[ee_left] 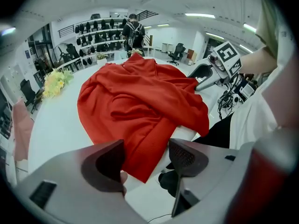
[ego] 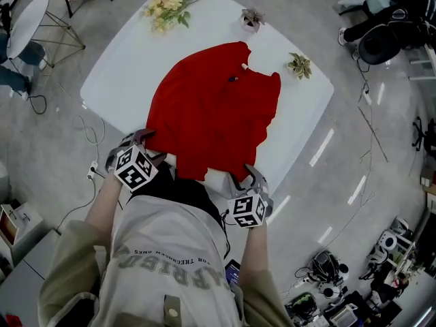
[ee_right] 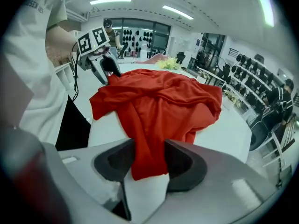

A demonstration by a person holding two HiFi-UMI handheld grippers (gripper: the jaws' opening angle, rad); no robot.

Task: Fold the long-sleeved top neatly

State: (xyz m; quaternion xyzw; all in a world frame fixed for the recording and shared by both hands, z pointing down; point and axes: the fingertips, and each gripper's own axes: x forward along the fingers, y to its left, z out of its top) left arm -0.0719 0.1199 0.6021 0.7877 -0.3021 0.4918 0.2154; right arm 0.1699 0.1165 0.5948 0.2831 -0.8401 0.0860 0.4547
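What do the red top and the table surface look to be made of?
Red top: soft matte fabric, probably a cotton-type knit. It drapes in loose folds and wrinkles, with no shine.
Table: hard, smooth white top, perhaps laminate or painted board. It has a faint sheen and no visible grain.

The red top (ego: 211, 114) is soft, matt knit cloth; the white table (ego: 136, 67) is smooth and faintly glossy.
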